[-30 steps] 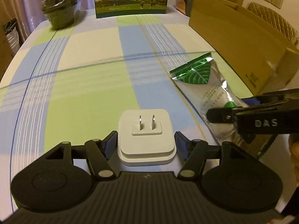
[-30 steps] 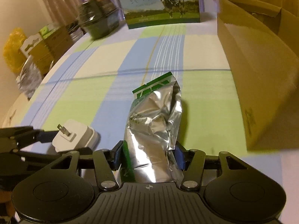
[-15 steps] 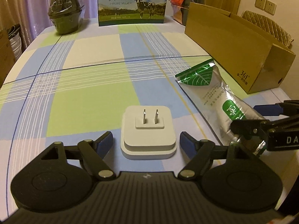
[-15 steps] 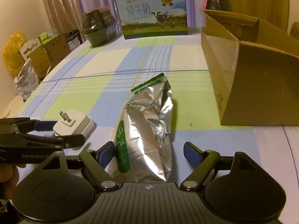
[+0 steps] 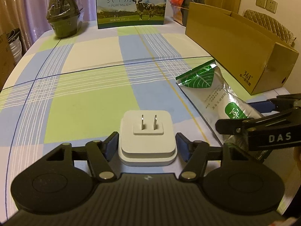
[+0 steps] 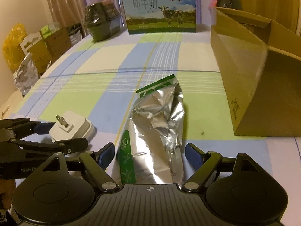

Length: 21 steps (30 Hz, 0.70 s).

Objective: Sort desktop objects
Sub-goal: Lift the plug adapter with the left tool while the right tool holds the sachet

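Observation:
A white plug charger (image 5: 147, 131) lies prongs-up on the checked tablecloth (image 5: 90, 98). My left gripper (image 5: 147, 145) is shut on it, a blue pad pressing each side of its base. To its right lies a silver and green foil pouch (image 6: 161, 120), lengthwise between the fingers of my right gripper (image 6: 149, 152). That gripper is open, with a gap between each pad and the pouch. The right wrist view also shows the charger (image 6: 73, 126), held between the left gripper's fingers at the lower left.
An open cardboard box (image 5: 235, 56) stands on the right, close to the pouch. A milk carton box (image 5: 131, 5) and a wrapped dark bowl (image 5: 64, 20) stand at the far edge. Bags and boxes (image 6: 35, 50) sit beyond the table's left side.
My right gripper let go of the pouch and has stayed open around it. My left gripper opened off the charger half a second ago and has shut on it again.

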Each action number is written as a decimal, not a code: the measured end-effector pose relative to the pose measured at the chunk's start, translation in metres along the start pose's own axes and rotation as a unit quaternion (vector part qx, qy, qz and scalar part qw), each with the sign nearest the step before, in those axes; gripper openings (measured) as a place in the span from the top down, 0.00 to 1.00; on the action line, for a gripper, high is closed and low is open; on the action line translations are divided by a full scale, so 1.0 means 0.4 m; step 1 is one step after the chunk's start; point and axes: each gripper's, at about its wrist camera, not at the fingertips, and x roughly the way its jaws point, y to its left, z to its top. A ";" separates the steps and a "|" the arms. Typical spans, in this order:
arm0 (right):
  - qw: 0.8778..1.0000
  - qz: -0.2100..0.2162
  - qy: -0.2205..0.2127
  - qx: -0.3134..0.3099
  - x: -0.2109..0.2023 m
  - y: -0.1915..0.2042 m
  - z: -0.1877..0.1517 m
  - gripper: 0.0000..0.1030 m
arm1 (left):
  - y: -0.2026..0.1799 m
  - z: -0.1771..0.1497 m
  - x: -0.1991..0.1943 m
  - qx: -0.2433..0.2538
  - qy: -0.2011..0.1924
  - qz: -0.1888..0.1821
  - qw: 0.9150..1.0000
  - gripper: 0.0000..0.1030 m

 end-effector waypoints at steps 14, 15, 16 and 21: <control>0.999 -0.030 0.017 -0.037 0.054 0.023 0.015 0.18 | -0.002 -0.006 -0.002 0.003 -0.002 0.015 1.000 0.41; 0.999 -0.030 0.017 -0.038 0.056 0.023 0.017 0.18 | -0.003 -0.005 -0.001 0.003 -0.002 0.016 1.000 0.41; 0.999 -0.031 0.017 -0.038 0.058 0.023 0.018 0.18 | -0.002 -0.004 0.000 0.003 -0.002 0.015 1.000 0.41; 0.999 -0.031 0.016 -0.038 0.059 0.024 0.020 0.22 | -0.005 -0.002 0.004 0.009 0.000 0.015 1.000 0.41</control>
